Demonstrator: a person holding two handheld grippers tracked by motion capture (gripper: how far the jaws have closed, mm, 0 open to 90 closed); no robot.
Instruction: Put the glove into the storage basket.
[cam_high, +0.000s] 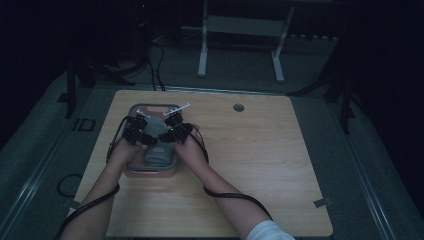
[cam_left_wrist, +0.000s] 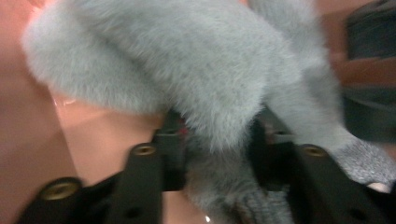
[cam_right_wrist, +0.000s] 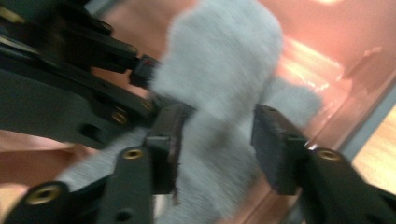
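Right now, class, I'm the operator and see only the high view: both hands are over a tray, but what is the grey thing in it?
Observer: In the left gripper view the grey thing is fluffy fur with a knitted part at one end.
Operator: Is it between the left jaws?
Observer: Yes. Fur fills the gap between the jaws of the left gripper, which stand apart.
Operator: And the right ones?
Observer: In the right gripper view the fur also lies between the jaws of the right gripper, above the pink tray.
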